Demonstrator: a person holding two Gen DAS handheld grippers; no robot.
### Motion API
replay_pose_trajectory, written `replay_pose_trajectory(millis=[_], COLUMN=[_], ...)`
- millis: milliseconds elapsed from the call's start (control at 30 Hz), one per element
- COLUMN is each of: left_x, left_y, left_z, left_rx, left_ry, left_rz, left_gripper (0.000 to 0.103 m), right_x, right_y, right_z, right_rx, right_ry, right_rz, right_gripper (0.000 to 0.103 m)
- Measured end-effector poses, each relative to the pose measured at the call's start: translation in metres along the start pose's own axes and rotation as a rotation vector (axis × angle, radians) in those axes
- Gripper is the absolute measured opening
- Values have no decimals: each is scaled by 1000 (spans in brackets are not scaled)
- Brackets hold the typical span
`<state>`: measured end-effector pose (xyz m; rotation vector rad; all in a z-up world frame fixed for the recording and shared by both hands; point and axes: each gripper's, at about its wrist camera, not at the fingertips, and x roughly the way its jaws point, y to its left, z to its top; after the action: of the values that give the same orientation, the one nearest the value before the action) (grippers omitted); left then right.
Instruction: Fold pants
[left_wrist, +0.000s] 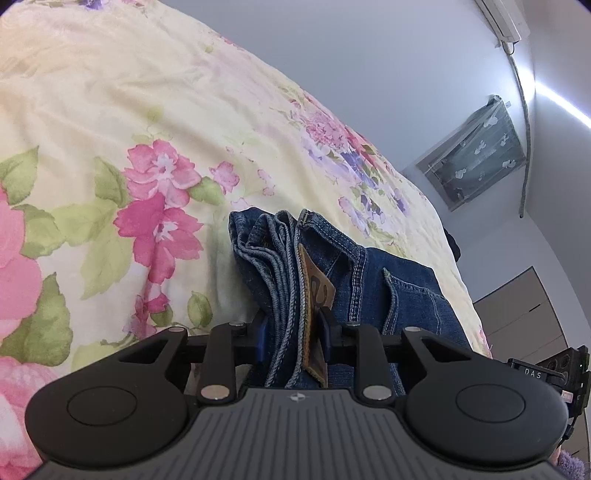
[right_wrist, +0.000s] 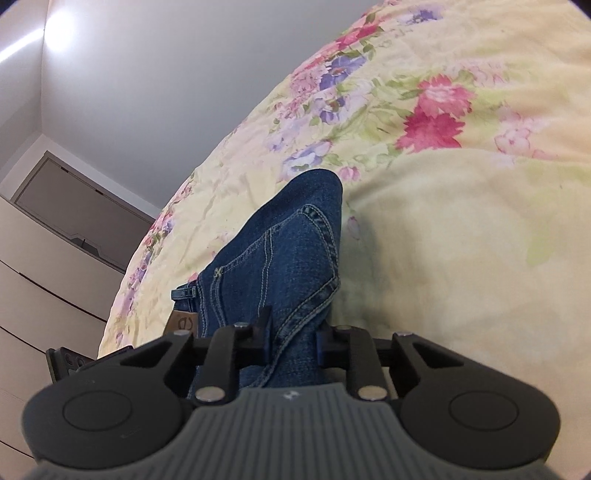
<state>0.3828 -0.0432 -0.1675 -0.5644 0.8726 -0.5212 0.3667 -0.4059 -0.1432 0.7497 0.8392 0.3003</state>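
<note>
Blue denim pants (left_wrist: 354, 273) lie bunched on a floral bedspread (left_wrist: 110, 110). In the left wrist view my left gripper (left_wrist: 294, 325) is shut on a thick stack of folded denim layers with the brown leather waistband patch (left_wrist: 320, 291) among them. In the right wrist view the same pants (right_wrist: 291, 243) rise as a fold from between the fingers, and my right gripper (right_wrist: 293, 326) is shut on that denim near a seam. The brown patch (right_wrist: 184, 320) shows at the left of that view. The gripped edges are hidden between the pads.
The yellow floral bedspread (right_wrist: 461, 221) fills most of both views. Beyond the bed edge are a grey wall, a curtained window (left_wrist: 476, 158), an air conditioner (left_wrist: 502, 18) and pale drawer fronts (right_wrist: 44, 280). A dark device (left_wrist: 550, 373) sits at the right edge.
</note>
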Motion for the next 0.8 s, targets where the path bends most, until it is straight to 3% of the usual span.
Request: replay_pose_trajectory(millis=[167, 333, 600, 800], left_x=[-41, -103, -189, -197], left_y=[0, 11, 63, 117], left_z=[10, 29, 60, 73], left_rx=[18, 57, 80, 52], left_ry=[-6, -40, -72, -72], left_rz=[-1, 54, 193, 225], left_gripper=[29, 29, 29, 29], right_x=[-18, -4, 71, 134], right_y=[34, 80, 149, 175], right_z=[-6, -25, -62, -81], right_rx=[-35, -51, -26, -8], right_ry=[3, 30, 111, 149], right_rz=[9, 69, 202, 230], right_gripper=[16, 16, 16, 16])
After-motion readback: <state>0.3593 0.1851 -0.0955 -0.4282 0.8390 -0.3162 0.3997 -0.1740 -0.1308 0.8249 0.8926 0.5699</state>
